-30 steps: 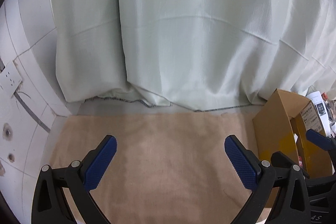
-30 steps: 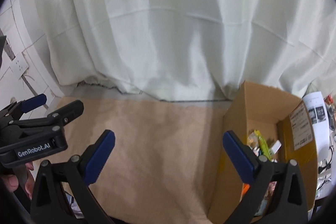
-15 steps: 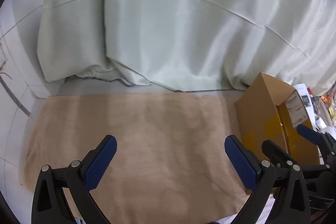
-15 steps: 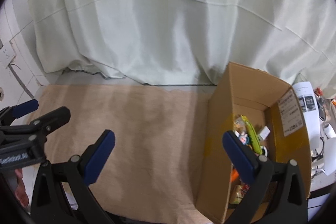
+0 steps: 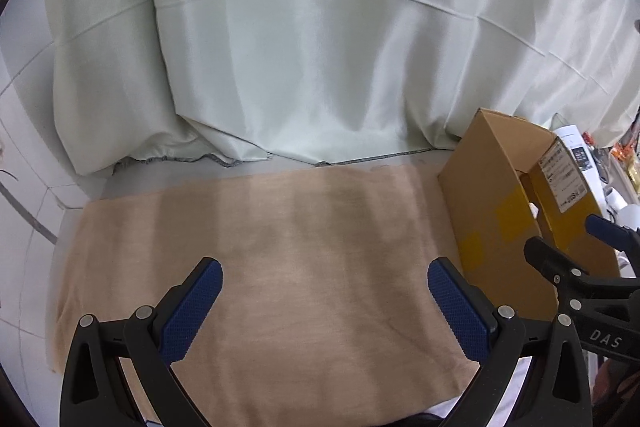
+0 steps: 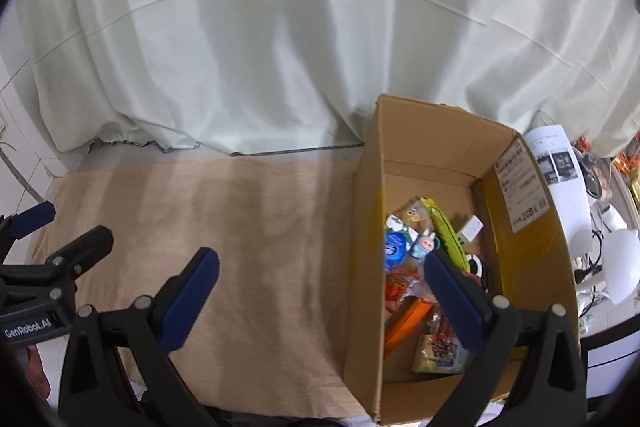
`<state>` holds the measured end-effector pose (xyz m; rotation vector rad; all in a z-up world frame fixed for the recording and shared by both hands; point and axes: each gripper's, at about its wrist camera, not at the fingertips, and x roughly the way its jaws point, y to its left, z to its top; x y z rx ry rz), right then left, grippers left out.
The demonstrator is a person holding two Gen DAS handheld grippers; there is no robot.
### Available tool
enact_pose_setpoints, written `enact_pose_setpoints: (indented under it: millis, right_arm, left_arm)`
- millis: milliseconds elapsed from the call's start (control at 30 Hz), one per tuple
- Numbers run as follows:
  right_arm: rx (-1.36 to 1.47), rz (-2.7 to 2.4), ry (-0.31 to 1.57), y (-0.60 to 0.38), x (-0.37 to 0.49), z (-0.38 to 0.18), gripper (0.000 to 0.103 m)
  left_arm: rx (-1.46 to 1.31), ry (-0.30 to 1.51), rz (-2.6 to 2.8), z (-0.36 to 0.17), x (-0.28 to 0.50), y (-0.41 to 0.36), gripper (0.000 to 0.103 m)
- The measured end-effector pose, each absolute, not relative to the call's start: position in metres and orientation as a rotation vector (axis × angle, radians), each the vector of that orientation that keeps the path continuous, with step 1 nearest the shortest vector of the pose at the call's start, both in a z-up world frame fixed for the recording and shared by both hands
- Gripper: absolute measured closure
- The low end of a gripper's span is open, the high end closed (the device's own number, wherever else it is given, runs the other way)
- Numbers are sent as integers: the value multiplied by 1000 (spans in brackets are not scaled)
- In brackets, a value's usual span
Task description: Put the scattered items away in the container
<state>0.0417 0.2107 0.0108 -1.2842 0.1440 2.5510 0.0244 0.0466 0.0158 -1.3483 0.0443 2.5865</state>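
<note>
**Cloth bare, box full: we look to be at the end**

Over the last second both of our views have risen and tipped downward. More of the tan cloth (image 5: pixel 304 267) now shows, and the inside of the cardboard box (image 6: pixel 368 227), which was half hidden a second ago, is open to the right camera. No new item has come into view on the cloth in that time. Our reading is that the gathering is done, or nearly so, and that we are pulling back to check.

The left gripper (image 5: pixel 324 311) has its fingers spread wide with nothing between them. The right gripper (image 6: pixel 320 299) is the same: wide apart and empty, with one finger over the box and the other over the cloth.

The items (image 6: pixel 420 267) lie heaped on the box floor: small packets, a blue tin, a green packet, a white piece, something orange. The box stands at the right end of the cloth.

For room, the middle of the cloth is free for either tool. The curtain (image 5: pixel 320 47) hangs close behind the cloth's far edge and the box. Right of the box there are papers (image 6: pixel 556 163) and white clutter, so we would keep away from that side. The near box wall stands tall, so any reach inside must go over it.
</note>
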Motion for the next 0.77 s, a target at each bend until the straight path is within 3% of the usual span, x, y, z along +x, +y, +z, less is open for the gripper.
enact_pose_setpoints:
  millis: [767]
  right_arm:
    - [-1277,2542,165,216,42,12,0]
  left_arm:
    - [-1328,15,2562,20,19,48,0]
